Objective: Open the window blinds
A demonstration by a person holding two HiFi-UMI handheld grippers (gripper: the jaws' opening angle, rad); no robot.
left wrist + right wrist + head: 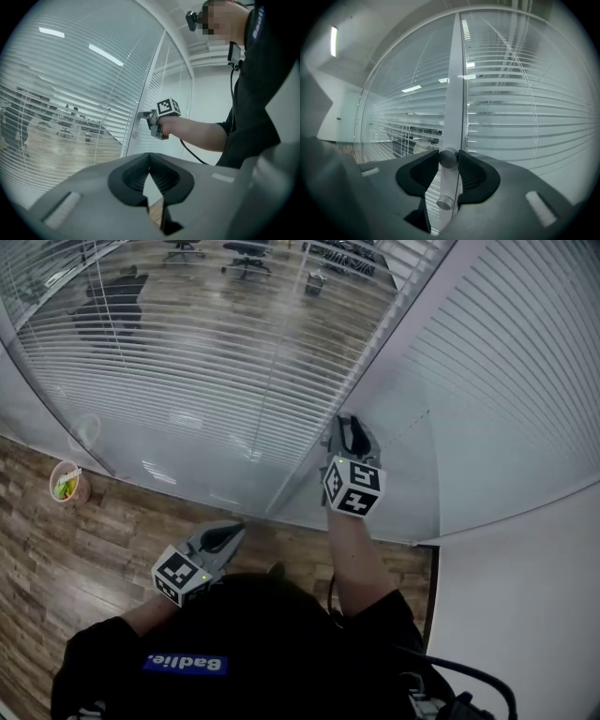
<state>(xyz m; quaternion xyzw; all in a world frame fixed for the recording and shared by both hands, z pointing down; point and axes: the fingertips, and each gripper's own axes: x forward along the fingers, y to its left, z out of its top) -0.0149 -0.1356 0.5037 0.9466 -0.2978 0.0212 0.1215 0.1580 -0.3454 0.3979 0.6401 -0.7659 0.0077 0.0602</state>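
With right tool (351, 427), pinched a round knob (448, 158) on the white post (454, 93). Held left tool (225, 536) low, left of the post, jaws pressed together on nothing. Saw blinds (187, 362) behind glass either side of the post, slats down, chairs visible through the left ones.

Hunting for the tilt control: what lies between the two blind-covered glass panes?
A white frame post with a round knob, clamped by the right gripper; the right gripper view shows it.
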